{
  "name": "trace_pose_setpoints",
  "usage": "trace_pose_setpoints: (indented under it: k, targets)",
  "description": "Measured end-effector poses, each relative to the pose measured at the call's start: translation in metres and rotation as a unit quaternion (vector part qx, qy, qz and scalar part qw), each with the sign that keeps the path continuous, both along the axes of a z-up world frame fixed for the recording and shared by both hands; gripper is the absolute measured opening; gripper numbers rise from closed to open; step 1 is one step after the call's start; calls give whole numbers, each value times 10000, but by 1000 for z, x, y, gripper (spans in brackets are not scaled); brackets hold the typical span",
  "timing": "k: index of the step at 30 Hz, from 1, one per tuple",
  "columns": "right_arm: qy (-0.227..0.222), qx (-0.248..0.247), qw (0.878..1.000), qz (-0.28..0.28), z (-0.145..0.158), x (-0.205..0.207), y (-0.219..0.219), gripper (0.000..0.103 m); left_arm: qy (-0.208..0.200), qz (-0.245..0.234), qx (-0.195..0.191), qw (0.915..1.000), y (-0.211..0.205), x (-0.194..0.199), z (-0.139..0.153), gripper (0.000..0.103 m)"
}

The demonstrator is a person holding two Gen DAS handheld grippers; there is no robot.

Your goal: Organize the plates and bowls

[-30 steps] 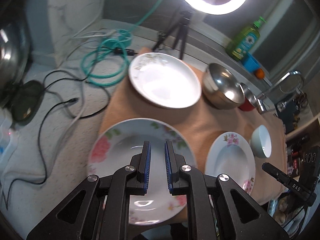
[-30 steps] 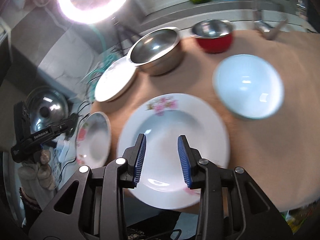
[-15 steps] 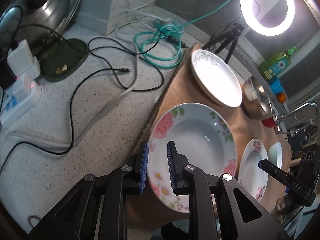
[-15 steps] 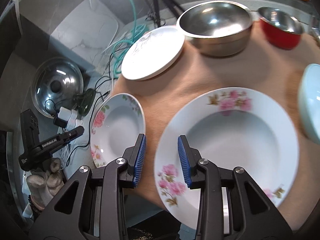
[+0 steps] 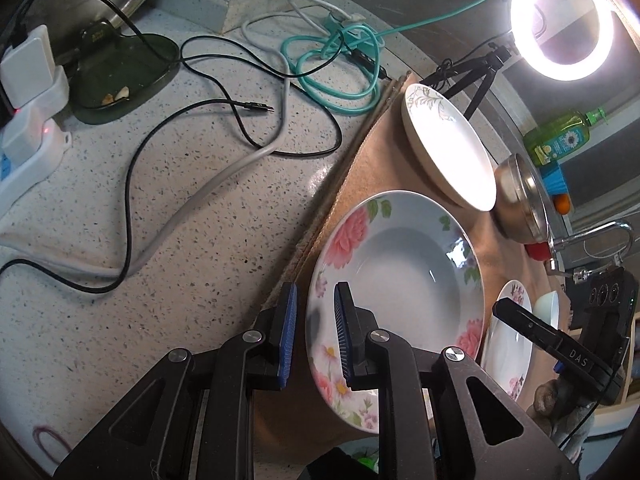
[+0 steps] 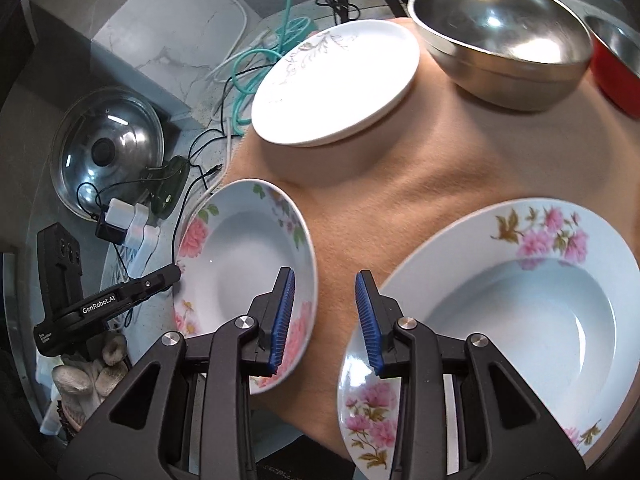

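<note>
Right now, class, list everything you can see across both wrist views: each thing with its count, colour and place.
flowered deep plates: 2, white with pink blooms; one at the cloth's edge, one beside it.
flat plate: 1, white with a faint sprig, far end of the cloth.
steel bowl: 1, silver, next to the flat plate.
red bowl: 1, steel-lined, past the steel bowl.
pale bowl: 1, light blue, cloth's far side.
cloth: 1, tan, under the dishes.
cables: several, teal, black, white, on the counter.
pot lid: 1, glass.
ring light: 1, lit.
soap bottle: 1, green.
left gripper: open, over the plate's rim.
right gripper: open, above the cloth.
</note>
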State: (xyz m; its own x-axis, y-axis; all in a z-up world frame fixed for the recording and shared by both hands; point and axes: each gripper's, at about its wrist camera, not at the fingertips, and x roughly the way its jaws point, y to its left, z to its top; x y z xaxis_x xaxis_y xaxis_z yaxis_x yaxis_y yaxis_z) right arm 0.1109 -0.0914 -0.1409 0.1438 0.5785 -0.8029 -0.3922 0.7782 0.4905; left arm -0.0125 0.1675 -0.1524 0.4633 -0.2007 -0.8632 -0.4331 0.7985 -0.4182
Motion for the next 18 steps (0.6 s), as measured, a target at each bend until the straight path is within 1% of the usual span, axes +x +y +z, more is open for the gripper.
trace_pose_setpoints:
  k: [3, 6, 9, 12, 14, 18]
  targets:
    - [-47, -21, 10000, 43, 0, -1, 6, 33, 5, 0, -62, 10000, 0, 0, -3, 17]
    - [-31, -63, 9999, 106, -2, 0, 11, 28, 16, 1, -118, 9999, 0, 1, -5, 17]
    - [-22, -118, 9998, 188, -5, 0, 17, 25, 40, -4, -152, 9999, 0, 1, -8, 17]
    - [-13, -172, 9995, 268, -7, 1, 22, 20, 33, -1, -193, 9998, 0, 0, -9, 17]
    - [13, -209, 9993, 306, -9, 2, 25, 18, 31, -24, -189, 9998, -1, 1, -9, 13]
    - [104, -221, 9992, 319, -14, 4, 28, 15, 31, -79, -146, 9999, -3, 2, -9, 11]
